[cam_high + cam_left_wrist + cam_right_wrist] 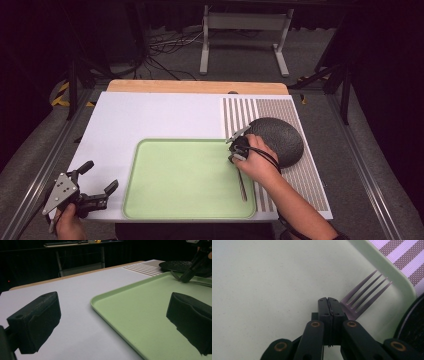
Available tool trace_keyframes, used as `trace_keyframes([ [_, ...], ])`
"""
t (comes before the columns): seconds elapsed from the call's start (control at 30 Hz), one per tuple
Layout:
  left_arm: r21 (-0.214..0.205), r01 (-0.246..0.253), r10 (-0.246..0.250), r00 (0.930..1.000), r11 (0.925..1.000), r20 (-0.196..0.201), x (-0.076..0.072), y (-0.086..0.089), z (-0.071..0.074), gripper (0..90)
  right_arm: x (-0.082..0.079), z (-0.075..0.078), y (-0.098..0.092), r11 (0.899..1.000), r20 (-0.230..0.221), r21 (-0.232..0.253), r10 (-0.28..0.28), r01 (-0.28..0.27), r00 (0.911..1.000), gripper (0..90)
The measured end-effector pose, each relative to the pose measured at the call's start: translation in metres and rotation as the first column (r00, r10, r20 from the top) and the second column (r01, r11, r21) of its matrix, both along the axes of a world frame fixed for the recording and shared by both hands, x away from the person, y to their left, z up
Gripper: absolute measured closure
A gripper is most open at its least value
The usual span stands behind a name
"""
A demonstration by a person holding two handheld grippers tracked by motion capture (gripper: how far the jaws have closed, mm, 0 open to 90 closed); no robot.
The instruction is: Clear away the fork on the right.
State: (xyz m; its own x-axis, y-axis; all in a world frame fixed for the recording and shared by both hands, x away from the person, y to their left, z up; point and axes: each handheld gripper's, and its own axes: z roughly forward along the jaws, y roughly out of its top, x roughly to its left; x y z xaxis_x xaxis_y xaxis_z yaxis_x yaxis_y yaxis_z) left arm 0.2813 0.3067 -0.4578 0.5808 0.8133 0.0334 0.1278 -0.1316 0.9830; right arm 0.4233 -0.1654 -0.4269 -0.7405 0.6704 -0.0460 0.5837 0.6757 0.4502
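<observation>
A metal fork (367, 295) lies on the pale green tray (150, 200), tines toward the tray's right rim; its handle (242, 189) runs back under the person's right hand. My right gripper (328, 300) hovers just over the fork's neck, jaws pressed together, the fork beside and beneath them rather than between them. From above, this right gripper (237, 152) sits at the tray's upper right corner. My left gripper (101, 175) rests open off the tray's left edge. In its own view the left gripper (112, 322) has wide-apart pads (37, 320) with nothing between them.
A dark speckled round dish (280, 140) sits on the striped placemat (305, 185) right of the tray, close to the right hand. A white board (150, 115) covers the table. Beyond the far wooden edge are cables and a metal stand.
</observation>
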Motion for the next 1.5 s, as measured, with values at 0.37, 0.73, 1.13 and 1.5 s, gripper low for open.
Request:
trace_keyframes([
  [0.37,0.000,0.000,0.000,1.0000,1.0000,0.000,0.000,0.000,0.000,0.0,0.000,0.000,-0.008,1.000,0.001,0.004,-0.027,0.027,0.9996,89.8],
  [0.73,0.002,0.001,-0.001,1.0000,1.0000,-0.002,0.000,0.000,0.000,0.1,-0.001,0.000,-0.014,0.999,0.005,0.010,-0.034,0.034,0.9994,87.0],
  [1.13,-0.003,-0.002,0.002,1.0000,1.0000,0.003,0.000,0.000,0.000,0.1,-0.008,0.023,-0.010,0.984,0.120,0.176,0.005,-0.027,0.9928,21.5],
  [1.5,0.003,-0.001,0.001,1.0000,1.0000,0.000,0.000,0.000,0.000,0.1,-0.022,0.042,-0.015,0.969,0.191,0.217,0.078,-0.120,0.9785,12.5],
])
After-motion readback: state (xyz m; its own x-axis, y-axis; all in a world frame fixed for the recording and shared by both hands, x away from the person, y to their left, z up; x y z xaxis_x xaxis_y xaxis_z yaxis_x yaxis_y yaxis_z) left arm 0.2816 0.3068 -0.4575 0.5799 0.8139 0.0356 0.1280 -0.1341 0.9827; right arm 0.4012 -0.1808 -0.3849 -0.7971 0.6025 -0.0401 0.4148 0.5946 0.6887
